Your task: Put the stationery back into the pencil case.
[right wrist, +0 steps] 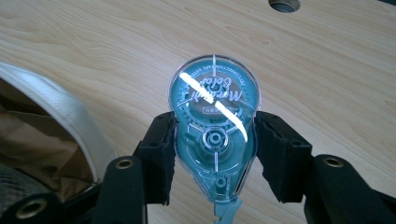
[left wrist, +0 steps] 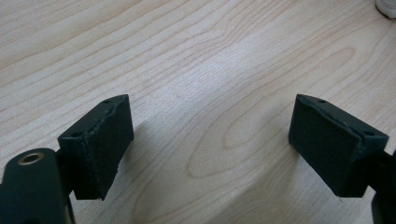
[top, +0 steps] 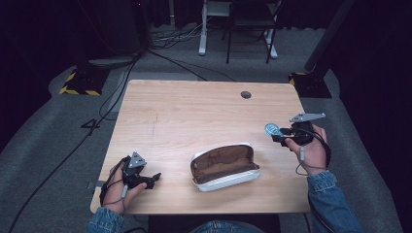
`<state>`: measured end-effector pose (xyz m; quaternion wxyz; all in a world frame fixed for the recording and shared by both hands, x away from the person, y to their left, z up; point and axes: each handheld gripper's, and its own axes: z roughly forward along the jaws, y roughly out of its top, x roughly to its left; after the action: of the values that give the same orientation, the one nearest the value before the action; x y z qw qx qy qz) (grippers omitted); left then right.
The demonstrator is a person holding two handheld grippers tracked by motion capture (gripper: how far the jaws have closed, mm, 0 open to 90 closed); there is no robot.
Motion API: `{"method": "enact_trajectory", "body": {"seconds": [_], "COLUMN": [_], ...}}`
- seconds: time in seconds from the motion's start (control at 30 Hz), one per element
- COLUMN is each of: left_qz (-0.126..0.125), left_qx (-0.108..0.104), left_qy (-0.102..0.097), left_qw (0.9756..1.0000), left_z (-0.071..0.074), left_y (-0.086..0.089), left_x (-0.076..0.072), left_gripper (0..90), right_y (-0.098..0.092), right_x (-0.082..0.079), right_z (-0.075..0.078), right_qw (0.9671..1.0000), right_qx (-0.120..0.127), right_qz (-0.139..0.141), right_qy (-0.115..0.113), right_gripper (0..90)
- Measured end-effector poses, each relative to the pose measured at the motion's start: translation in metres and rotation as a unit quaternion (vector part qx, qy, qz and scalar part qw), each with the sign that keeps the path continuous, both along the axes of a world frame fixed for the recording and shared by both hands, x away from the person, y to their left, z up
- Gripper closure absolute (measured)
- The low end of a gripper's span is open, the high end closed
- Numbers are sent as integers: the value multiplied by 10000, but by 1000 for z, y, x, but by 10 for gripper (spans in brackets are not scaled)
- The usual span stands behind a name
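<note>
Correction tape dispenser held above the table's right side.

The teal correction tape dispenser (right wrist: 214,135) is clamped between the right gripper (right wrist: 214,156) pads, seemingly lifted off the wooden table (top: 194,111), right of the open pencil case (top: 224,166). The left gripper (left wrist: 210,144) rests with jaws apart, empty.

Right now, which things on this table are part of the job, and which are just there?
In the job: teal correction-tape dispenser, clamped in the right gripper; open pouch.
Just there: left gripper, open, nothing between its pads; the table's cable hole.
</note>
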<state>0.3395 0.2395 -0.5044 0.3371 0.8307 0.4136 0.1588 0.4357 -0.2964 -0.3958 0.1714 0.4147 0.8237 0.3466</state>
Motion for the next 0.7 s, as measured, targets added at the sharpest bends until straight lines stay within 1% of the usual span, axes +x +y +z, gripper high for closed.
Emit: {"method": "enact_trajectory", "body": {"seconds": [0.1,0.27,0.4,0.7], "left_qz": [-31,-6,-18,-30], "left_qx": [22,-5,26,6], "left_qy": [8,6,4,12], "left_qw": [10000,10000,10000,10000], "left_z": [0,0,0,0], "left_y": [0,-1,-1,-2], "left_x": [1,1,2,3], "left_gripper": [142,141,140,138], "right_y": [5,14,22,39], "right_x": [-5,-14,-21,-34], "right_z": [6,16,22,30], "right_qw": [10000,9996,9991,9972], "right_qx": [16,20,3,-39], "right_qz": [81,272,416,737], "right_qy": [-53,-103,-114,-153], "right_gripper": [502,502,502,502]}}
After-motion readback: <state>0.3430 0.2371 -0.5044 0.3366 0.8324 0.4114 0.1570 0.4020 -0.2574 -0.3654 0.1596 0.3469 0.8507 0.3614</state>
